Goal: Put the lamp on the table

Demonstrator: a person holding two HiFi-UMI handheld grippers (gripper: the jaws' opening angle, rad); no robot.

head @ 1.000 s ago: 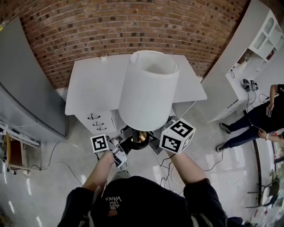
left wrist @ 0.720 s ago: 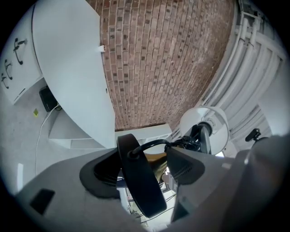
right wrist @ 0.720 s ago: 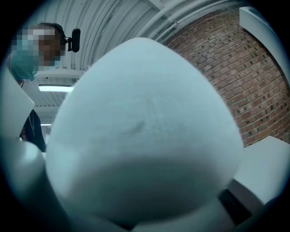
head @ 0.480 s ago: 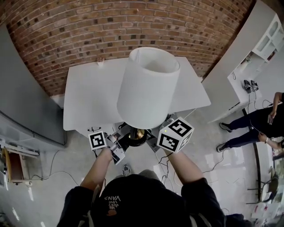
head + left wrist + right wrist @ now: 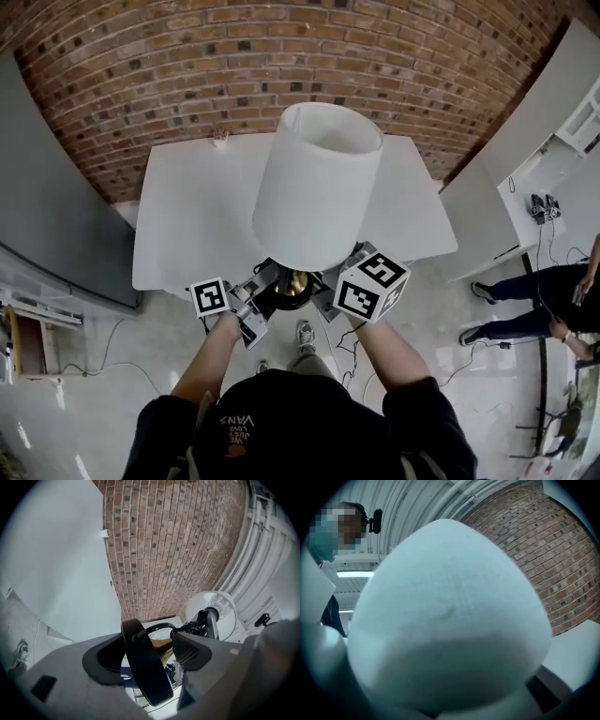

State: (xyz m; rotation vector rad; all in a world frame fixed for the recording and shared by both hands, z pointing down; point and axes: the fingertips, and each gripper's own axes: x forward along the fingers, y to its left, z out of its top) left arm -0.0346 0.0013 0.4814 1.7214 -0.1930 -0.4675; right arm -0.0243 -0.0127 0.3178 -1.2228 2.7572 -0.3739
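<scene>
The lamp has a tall white shade [image 5: 314, 187] and a round black base [image 5: 292, 291] with a brass stem. It hangs upright in the air over the front edge of the white table [image 5: 197, 206]. My left gripper [image 5: 258, 305] grips the base from the left. In the left gripper view the black base rim [image 5: 143, 667] is pinched between the jaws of my left gripper [image 5: 154, 653], with the shade's underside [image 5: 213, 616] beyond. My right gripper [image 5: 328, 292] holds the lamp from the right under the shade. The shade [image 5: 445, 620] fills the right gripper view and hides the jaws.
The table stands against a brick wall [image 5: 234, 66], with a small object [image 5: 219, 136] at its back edge. A grey cabinet [image 5: 47, 216] is at the left and white shelving [image 5: 525, 141] at the right. A person [image 5: 534, 300] stands on the floor at the right.
Both grippers have carried the lamp forward to the table. The table's front edge and drawers have slid under the lamp and the grips are unchanged.
</scene>
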